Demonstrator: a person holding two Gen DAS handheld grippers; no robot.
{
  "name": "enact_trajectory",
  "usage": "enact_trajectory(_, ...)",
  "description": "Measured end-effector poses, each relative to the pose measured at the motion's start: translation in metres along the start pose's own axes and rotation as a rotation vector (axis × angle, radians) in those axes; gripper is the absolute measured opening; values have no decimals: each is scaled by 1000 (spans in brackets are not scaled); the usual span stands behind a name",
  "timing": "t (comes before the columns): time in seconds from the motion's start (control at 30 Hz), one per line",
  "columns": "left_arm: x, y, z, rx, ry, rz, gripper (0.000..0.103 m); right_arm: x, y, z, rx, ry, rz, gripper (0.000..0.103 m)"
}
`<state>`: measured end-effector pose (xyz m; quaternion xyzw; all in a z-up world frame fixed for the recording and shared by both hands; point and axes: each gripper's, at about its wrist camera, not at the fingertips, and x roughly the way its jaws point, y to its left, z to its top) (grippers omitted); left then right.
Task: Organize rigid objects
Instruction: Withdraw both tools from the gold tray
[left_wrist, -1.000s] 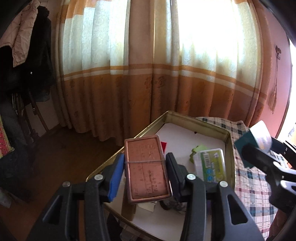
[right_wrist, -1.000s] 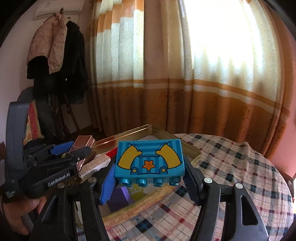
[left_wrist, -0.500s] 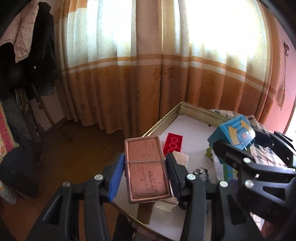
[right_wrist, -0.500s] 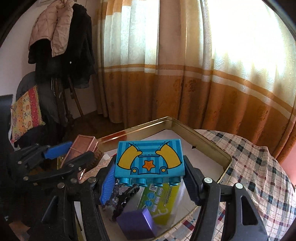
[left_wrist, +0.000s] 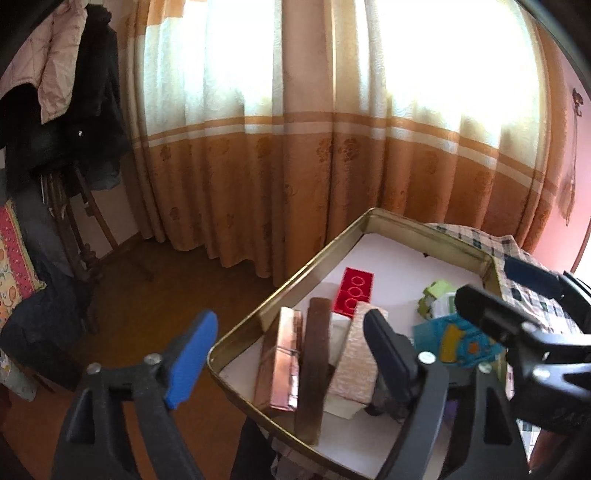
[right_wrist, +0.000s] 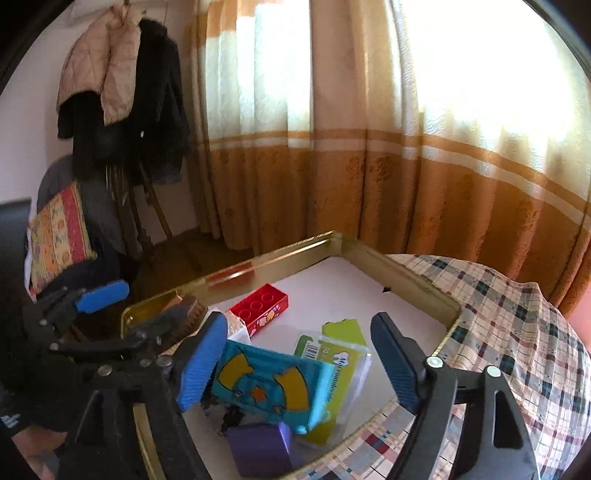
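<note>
A gold metal tray (left_wrist: 288, 291) (right_wrist: 406, 284) sits on a plaid-covered table. My left gripper (left_wrist: 291, 362) (right_wrist: 144, 310) is over the tray's near left corner, its jaws opening. A copper-brown box (left_wrist: 280, 365) lies free below them, beside a dark brown strip (left_wrist: 314, 369) and a pale pink box (left_wrist: 358, 358). The jaws of my right gripper (right_wrist: 299, 362) (left_wrist: 502, 286) are opening too. A blue brick with yellow sleeves and a star (right_wrist: 269, 387) (left_wrist: 454, 343) lies tilted and blurred under them, untouched by the pads, on a green packet (right_wrist: 343, 354) and a purple block (right_wrist: 258, 443).
A red brick (right_wrist: 258, 306) (left_wrist: 352, 291) lies mid-tray, with bare white tray floor (right_wrist: 332, 288) beyond it. The plaid cloth (right_wrist: 517, 332) stretches right. Orange curtains hang behind; a coat rack with jackets (right_wrist: 122, 92) and a chair with a cushion (right_wrist: 59, 232) stand left.
Both grippers opened. The copper-brown box left the left jaws and now lies in the tray; the blue brick left the right jaws and lies on the green packet.
</note>
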<state>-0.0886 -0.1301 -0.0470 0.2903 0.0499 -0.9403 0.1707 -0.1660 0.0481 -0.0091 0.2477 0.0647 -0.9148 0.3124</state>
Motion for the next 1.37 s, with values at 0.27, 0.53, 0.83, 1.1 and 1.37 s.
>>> enact_trajectory(0.27, -24, -12, 0, 13, -35, -39, 103, -41, -17, -17, 112, -58, -31, 84)
enact_trajectory(0.53, -46, -16, -2, 7, -50, -31, 103, -74, -17, -19, 153, -95, -54, 88)
enact_trajectory(0.83, -63, -20, 1, 28, -63, -35, 103, -100, -8, -14, 111, -136, -73, 89)
enact_trajectory(1.1, -66, -9, 5, -8, -75, -28, 103, -108, -6, -9, 105, -145, -73, 89)
enact_trajectory(1.37, -64, -17, 0, 37, -71, -11, 103, -106, -5, -11, 102, -135, -64, 89)
